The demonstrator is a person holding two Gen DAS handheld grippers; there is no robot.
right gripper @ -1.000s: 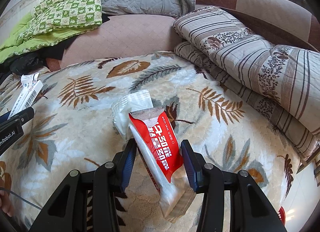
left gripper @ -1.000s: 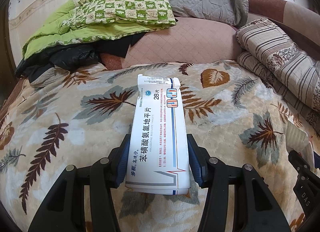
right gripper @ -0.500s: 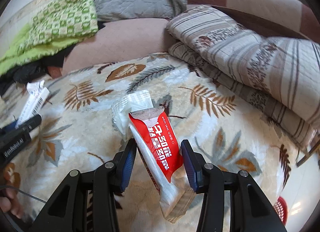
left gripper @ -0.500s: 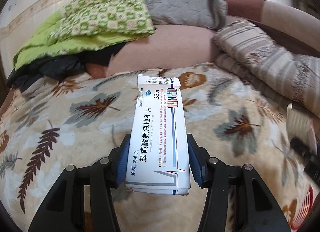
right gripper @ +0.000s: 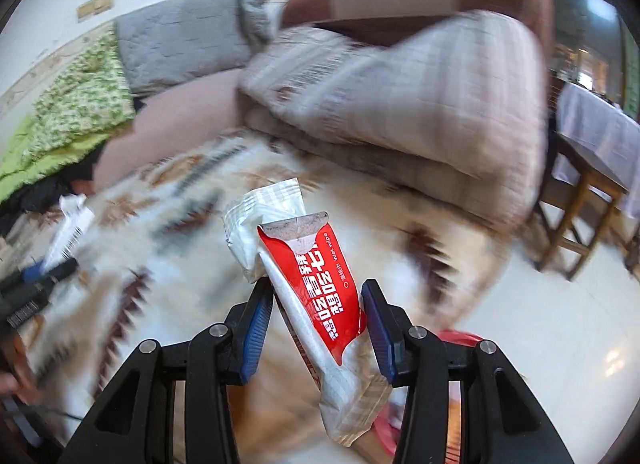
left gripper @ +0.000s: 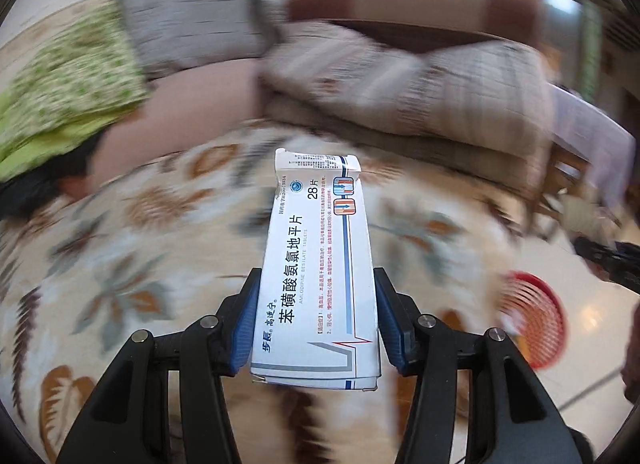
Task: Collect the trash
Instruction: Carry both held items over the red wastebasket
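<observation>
My left gripper (left gripper: 316, 304) is shut on a white and blue medicine box (left gripper: 316, 264), held up over the leaf-patterned blanket (left gripper: 140, 244). My right gripper (right gripper: 318, 304) is shut on a red and white wet-wipe packet (right gripper: 320, 288) with a crumpled white wrapper (right gripper: 260, 220) behind it. A red mesh basket (left gripper: 532, 320) stands on the pale floor at the lower right of the left wrist view; its rim (right gripper: 460, 338) shows behind the right finger in the right wrist view. The left gripper and its box (right gripper: 70, 232) show at the left of the right wrist view.
Folded striped quilts (right gripper: 400, 104), a grey quilt (left gripper: 192, 20) and a green checked blanket (left gripper: 68, 76) lie at the back of the bed. A wooden table with a cloth (right gripper: 592, 144) stands on the right. Both views are motion-blurred.
Both grippers have swung right with their loads, from over the bed toward its right edge. The floor, the red basket and the wooden table have come into view.
</observation>
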